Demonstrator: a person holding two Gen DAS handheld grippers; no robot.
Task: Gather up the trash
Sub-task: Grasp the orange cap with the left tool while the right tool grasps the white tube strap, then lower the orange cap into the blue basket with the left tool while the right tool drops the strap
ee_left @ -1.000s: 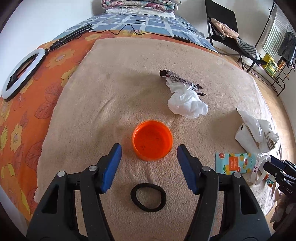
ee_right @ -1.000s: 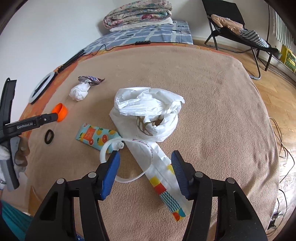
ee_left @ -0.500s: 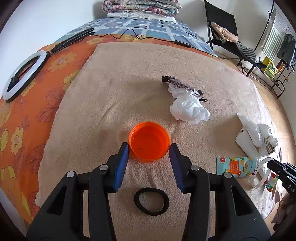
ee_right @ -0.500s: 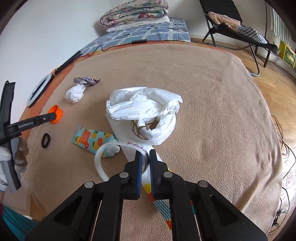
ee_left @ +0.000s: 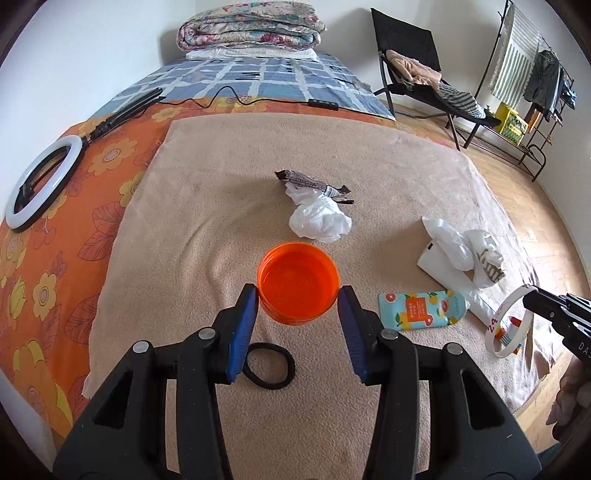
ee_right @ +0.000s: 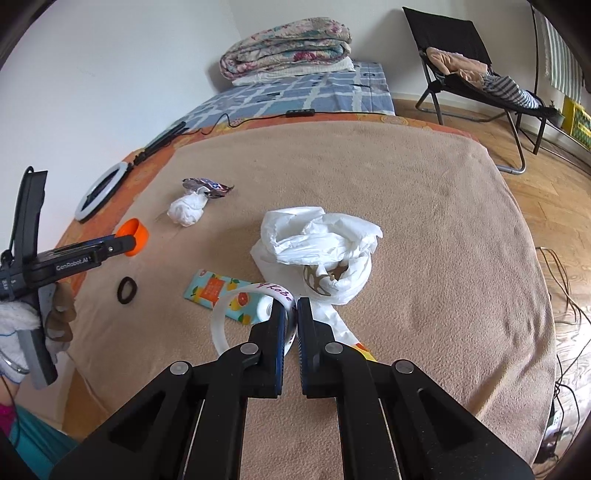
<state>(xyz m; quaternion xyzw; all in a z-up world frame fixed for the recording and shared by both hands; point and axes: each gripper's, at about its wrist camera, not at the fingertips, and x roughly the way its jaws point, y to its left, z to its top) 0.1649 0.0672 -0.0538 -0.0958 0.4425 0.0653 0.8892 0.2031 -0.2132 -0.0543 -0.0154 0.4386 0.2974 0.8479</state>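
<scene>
An orange plastic lid [ee_left: 298, 282] sits between the blue pads of my left gripper [ee_left: 297, 292], which is shut on its sides and holds it just above the beige blanket [ee_left: 207, 206]. In the right wrist view, my right gripper [ee_right: 291, 308] is shut on the white loop handle [ee_right: 221, 314] of a white plastic bag [ee_right: 317, 243], with the loop raised off the blanket. A crumpled white tissue [ee_left: 319, 221] lies against a candy wrapper [ee_left: 310, 181]. A fruit-print packet [ee_left: 421, 308] lies flat beside the bag.
A black hair tie [ee_left: 271, 365] lies under the left gripper. A ring light [ee_left: 38, 181] with its cable rests on the orange flowered sheet at left. Folded quilts [ee_left: 251, 31] are stacked at the bed's far end. A black chair [ee_left: 424, 74] stands on the wood floor.
The left jaws closed onto the orange lid and lifted it slightly. The right jaws closed on the bag's loop handle and raised it.
</scene>
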